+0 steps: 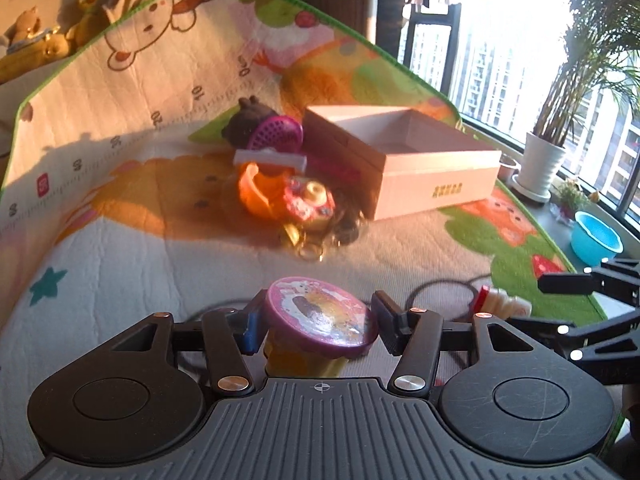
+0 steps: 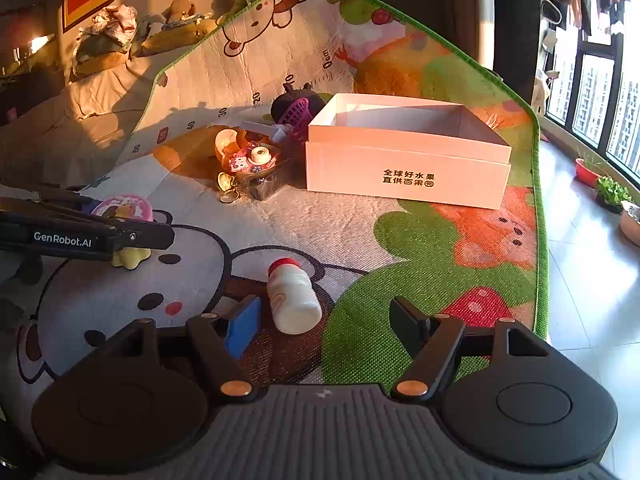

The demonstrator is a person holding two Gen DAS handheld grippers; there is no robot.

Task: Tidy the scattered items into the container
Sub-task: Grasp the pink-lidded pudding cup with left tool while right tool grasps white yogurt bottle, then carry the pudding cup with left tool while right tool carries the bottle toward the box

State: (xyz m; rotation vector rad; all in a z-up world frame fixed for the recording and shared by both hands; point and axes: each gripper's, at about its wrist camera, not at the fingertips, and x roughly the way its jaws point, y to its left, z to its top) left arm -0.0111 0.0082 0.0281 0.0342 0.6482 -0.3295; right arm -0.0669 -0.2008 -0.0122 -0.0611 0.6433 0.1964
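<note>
My left gripper [image 1: 316,322] is shut on a yellow toy cup with a purple lid [image 1: 320,318], held low over the play mat; it also shows in the right wrist view [image 2: 124,208]. My right gripper [image 2: 324,324] is open, and a small white bottle with a red cap [image 2: 292,296] lies on the mat between its fingers; it is also seen in the left wrist view [image 1: 502,304]. The open white cardboard box [image 2: 408,172] stands on the mat further back and looks empty. A pile of toys [image 2: 256,156] lies left of the box [image 1: 420,176].
The toy pile holds a dark plush toy [image 1: 248,124], a purple basket [image 1: 276,134], an orange piece [image 1: 260,192] and a key ring [image 1: 316,248]. The mat's far part is propped up behind. A tiled floor with a potted plant [image 1: 540,160] and a blue bowl [image 1: 596,238] lies to the right.
</note>
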